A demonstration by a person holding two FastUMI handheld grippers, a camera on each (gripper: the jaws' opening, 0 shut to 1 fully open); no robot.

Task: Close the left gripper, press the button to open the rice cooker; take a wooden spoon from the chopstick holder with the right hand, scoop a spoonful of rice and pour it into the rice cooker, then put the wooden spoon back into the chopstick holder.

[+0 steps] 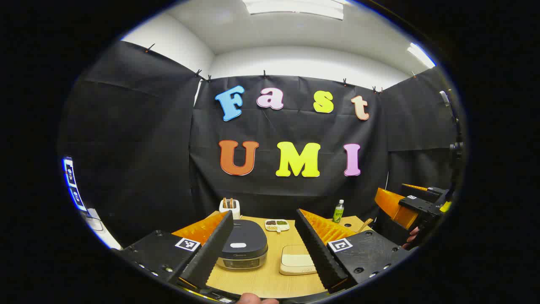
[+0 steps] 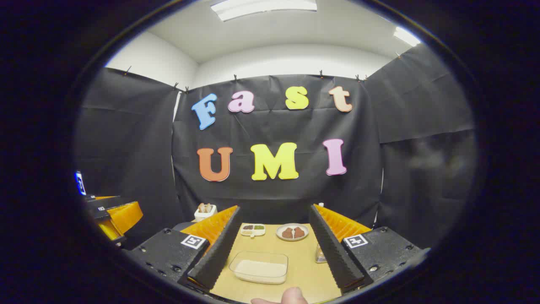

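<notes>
The dark rice cooker (image 1: 244, 247) sits with its lid down on the wooden table (image 1: 270, 283), a pale button (image 1: 238, 245) on top. Behind it stands the white chopstick holder (image 1: 230, 207) with wooden handles poking out; it is also far left (image 2: 205, 211) in the right gripper view. A clear container of rice (image 2: 259, 267) lies just ahead of my right gripper (image 2: 275, 209), which is open and holds nothing. The same rice container (image 1: 297, 259) sits right of the cooker. My left gripper (image 1: 264, 213) is open and hovers short of the cooker.
A small divided dish (image 2: 252, 229) and a plate with brown pieces (image 2: 292, 232) lie at the back of the table. A green bottle (image 1: 338, 211) stands at the back right. The other gripper (image 1: 422, 202) and a hand (image 1: 411, 238) show at the far right.
</notes>
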